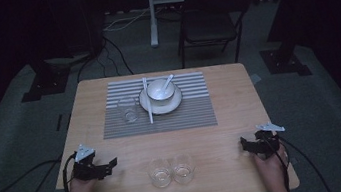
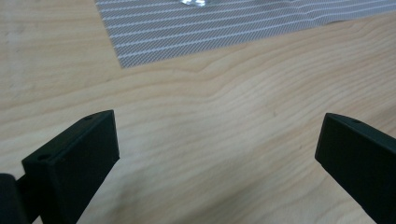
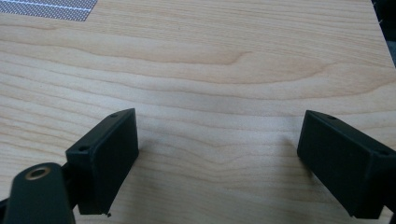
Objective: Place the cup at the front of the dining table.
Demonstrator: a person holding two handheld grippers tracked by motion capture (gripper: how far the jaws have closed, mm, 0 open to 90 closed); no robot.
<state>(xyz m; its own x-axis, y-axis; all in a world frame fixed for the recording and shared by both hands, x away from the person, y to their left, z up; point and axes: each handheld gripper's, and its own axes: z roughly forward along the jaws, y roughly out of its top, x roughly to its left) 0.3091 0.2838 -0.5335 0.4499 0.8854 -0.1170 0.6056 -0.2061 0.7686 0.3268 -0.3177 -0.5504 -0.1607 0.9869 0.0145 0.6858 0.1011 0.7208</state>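
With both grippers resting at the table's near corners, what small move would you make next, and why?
Probably ease the left gripper right toward the nearer glass. Both grippers stand open and hold nothing, the right gripper too, and the two glasses sit side by side between them near the front edge.

Bare table (image 1: pixel 225 139) is seen between the left claw (image 1: pixel 113 163) and the two near glasses (image 1: pixel 171 170), and again between those glasses and the right claw (image 1: pixel 242 144). The glasses stand touching side by side at the near edge, midway between the claws. Open wood is seen ahead of both spread claws up to the striped mat (image 1: pixel 191 113). The mat's middle is taken by a plate (image 1: pixel 172 105) with bowl (image 1: pixel 160 91) and spoon (image 1: pixel 168 80), a chopstick pair (image 1: pixel 148 101) and a third glass (image 1: pixel 128 110) at left. The table's far right strip is left free.
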